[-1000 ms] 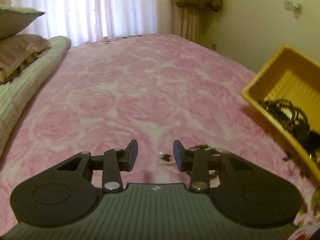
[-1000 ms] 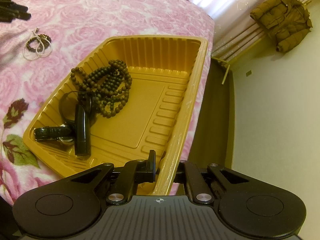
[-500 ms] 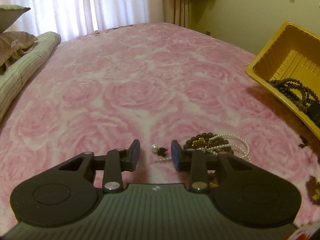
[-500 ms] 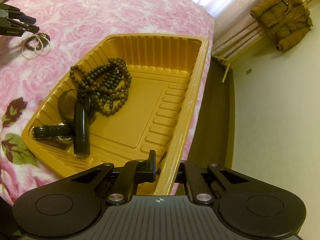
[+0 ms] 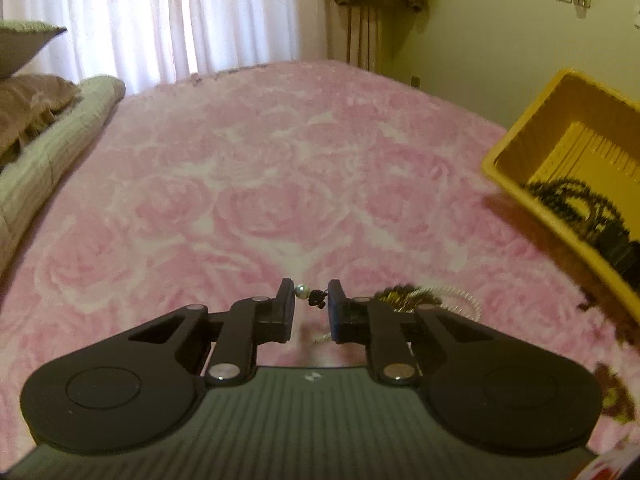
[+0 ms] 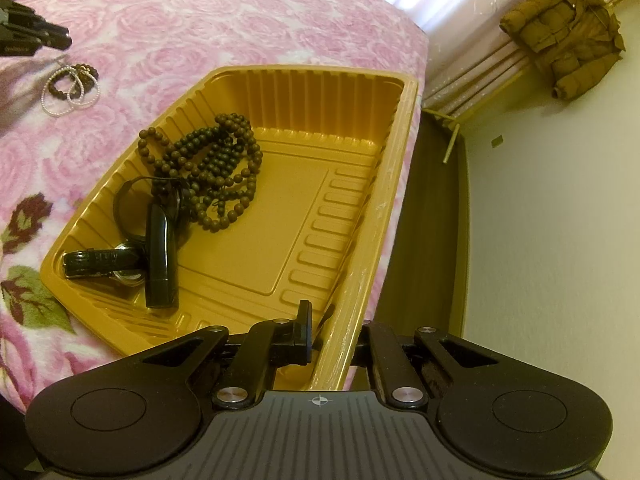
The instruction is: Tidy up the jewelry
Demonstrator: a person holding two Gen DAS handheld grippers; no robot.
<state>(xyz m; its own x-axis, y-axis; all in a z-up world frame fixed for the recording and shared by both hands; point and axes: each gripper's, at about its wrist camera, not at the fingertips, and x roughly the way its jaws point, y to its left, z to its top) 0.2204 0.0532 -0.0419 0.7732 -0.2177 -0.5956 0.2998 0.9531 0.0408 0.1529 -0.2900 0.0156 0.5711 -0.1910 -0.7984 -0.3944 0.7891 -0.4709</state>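
Observation:
My left gripper [image 5: 310, 294] hovers low over the pink bedspread, its jaws closing around a small pearl piece [image 5: 301, 291] with a dark end [image 5: 318, 299]; a gap still shows beside it. A heap of pearl and brown bead bracelets [image 5: 420, 300] lies just right of the fingers and shows again as bracelets [image 6: 72, 84] in the right wrist view. My right gripper [image 6: 336, 332] is shut on the near rim of the yellow tray [image 6: 360, 240]. Inside lie a dark bead necklace [image 6: 216, 168], a black watch [image 6: 104, 262] and a black tube [image 6: 160, 256].
The yellow tray [image 5: 516, 184] sits near the bed's right edge, with floor and wall beyond. Folded green bedding [image 5: 44, 160] and pillows [image 5: 24, 112] lie at the left. Curtains [image 5: 180, 16] and a hanging brown jacket [image 6: 572, 36] are at the far end.
The left gripper's jaws have narrowed around the pearl piece, and its view has shifted slightly. The right gripper and the tray have stayed still.

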